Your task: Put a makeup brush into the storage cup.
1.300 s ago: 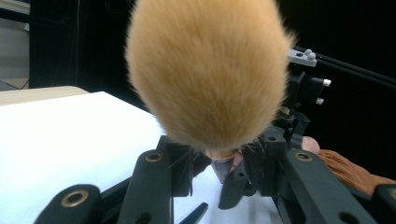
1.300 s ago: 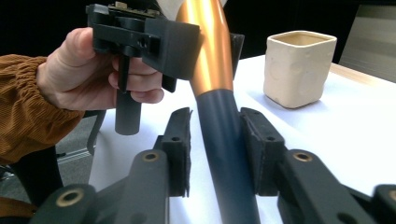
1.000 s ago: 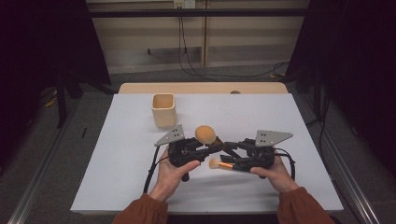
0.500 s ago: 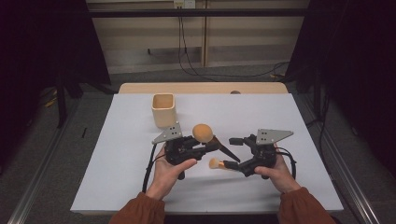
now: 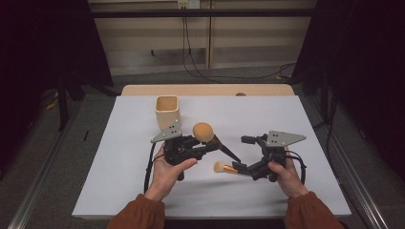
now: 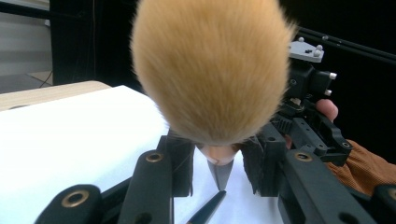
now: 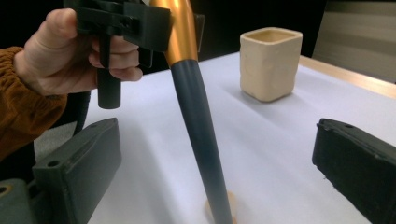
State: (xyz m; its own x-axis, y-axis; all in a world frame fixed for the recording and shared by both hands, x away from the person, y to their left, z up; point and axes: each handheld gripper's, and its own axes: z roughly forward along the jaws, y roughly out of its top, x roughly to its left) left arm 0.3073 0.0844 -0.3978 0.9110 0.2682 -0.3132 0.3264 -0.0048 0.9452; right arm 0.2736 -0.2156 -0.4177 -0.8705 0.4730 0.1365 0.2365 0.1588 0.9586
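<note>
The big brush (image 5: 205,133) sits clamped in your left claw (image 5: 203,145), its fluffy orange head just above the jaws and its dark handle slanting toward your right claw (image 5: 246,153). Your right claw's jaws have just been opening and now stand wide, released, either side of that handle. A small brush (image 5: 223,167) lies on the tabletop (image 5: 119,143) beside its lower jaw, and a cream cup (image 5: 167,111) stands beyond your left claw.

My two handheld black two-jaw grippers: the left gripper (image 5: 210,145) sits left of centre in the high view, the right gripper (image 5: 246,153) right of centre. Each carries a grey three-cornered plate with small white studs on top and trails a black cable toward the lower edge. In the left gripper view my jaw links show brass-coloured pivot bushings. The right gripper view shows flat matt black pads. My rust-orange knitted sleeves (image 5: 136,217) enter at the bottom.
</note>
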